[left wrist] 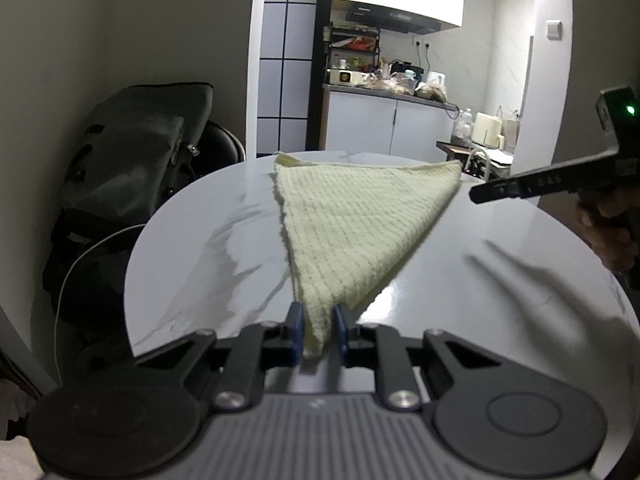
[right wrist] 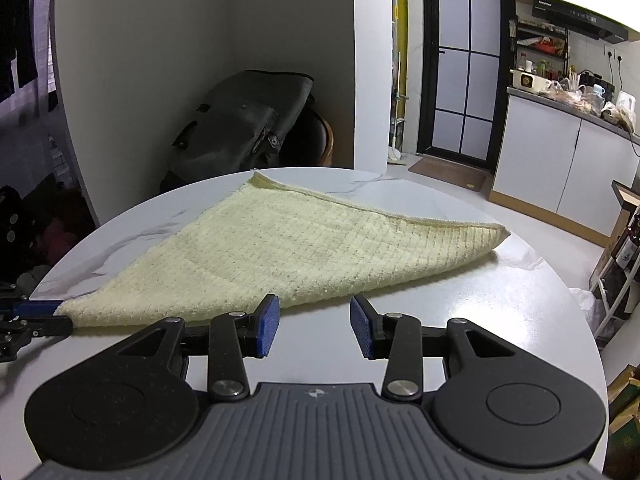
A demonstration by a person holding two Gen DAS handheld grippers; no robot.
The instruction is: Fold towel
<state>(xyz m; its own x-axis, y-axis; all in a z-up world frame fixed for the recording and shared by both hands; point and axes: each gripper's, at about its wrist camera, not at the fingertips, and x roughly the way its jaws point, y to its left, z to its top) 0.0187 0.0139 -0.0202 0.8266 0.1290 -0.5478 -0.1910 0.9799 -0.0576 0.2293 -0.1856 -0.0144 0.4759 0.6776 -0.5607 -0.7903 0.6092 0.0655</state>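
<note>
A pale yellow waffle-weave towel (left wrist: 352,224) lies doubled over on the round white marble table (left wrist: 200,248). My left gripper (left wrist: 318,330) is shut on the towel's near corner and holds it just above the tabletop. In the right wrist view the towel (right wrist: 280,248) spreads across the table, and the left gripper's fingers (right wrist: 36,312) pinch its left corner. My right gripper (right wrist: 314,326) is open and empty, just short of the towel's near folded edge. It also shows in the left wrist view (left wrist: 520,188) at the right, above the table.
A dark bag on a chair (right wrist: 248,120) stands beyond the table's far edge. Kitchen cabinets and a cluttered counter (right wrist: 568,120) are at the right. A wire rack (right wrist: 616,272) stands close to the table's right side.
</note>
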